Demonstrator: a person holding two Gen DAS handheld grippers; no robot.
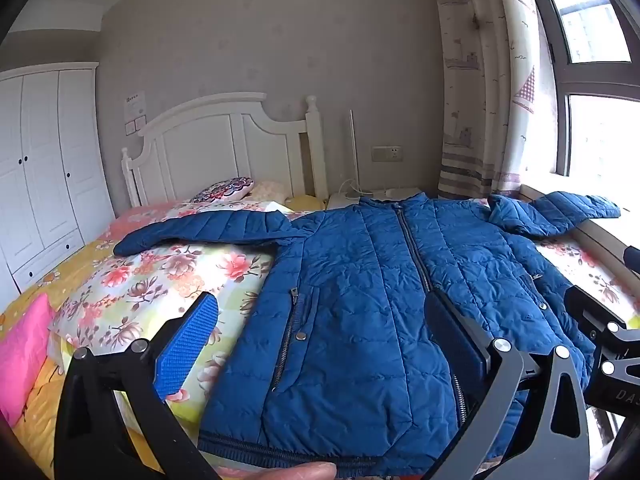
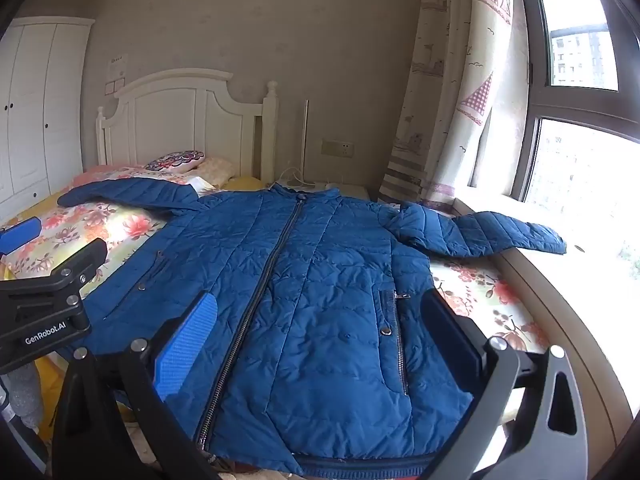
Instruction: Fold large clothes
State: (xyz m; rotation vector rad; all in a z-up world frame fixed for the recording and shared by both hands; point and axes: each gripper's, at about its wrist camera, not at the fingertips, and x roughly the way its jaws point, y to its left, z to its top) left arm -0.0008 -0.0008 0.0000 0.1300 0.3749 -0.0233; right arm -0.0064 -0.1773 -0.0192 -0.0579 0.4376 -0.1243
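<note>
While both grippers hover over the near hem, blue puffer jacket (image 1: 360, 304) lies flat, front up, zipped, on the floral bedspread (image 1: 160, 280). Long axis runs hem-to-collar, away from the cameras: collar (image 2: 300, 194) points toward the white headboard (image 2: 180, 120) and back wall, hem (image 2: 360, 468) nearest the grippers. Sleeves spread out sideways, roughly crosswise to the body. Left sleeve (image 1: 200, 228) lies along the bedspread toward the wardrobe (image 1: 36, 168); right sleeve (image 2: 488, 232) bends at the shoulder and reaches onto the window sill (image 2: 540, 272), cuff end resting there.

Left gripper (image 1: 324, 332) jaws wide apart, nothing between them; one blue ribbed pad (image 1: 188, 348) is over the bedspread just beside the jacket's side edge, the other finger is over the jacket near the zipper. Right gripper (image 2: 324, 332) also spread wide, empty, both fingers above the lower jacket body, straddling zipper (image 2: 256, 304) and right pocket (image 2: 394, 320). Cannot tell whether fingertips touch the fabric or sit just above it.

Hem partly cut off by the gripper frames in both views. Part of a fingertip shows at the bottom edge of the left wrist view, against the hem. Far side of the bed behind the collar is hard to make out; patterned pillow (image 2: 176, 160) sits by the headboard. Window is blown out by glare.
</note>
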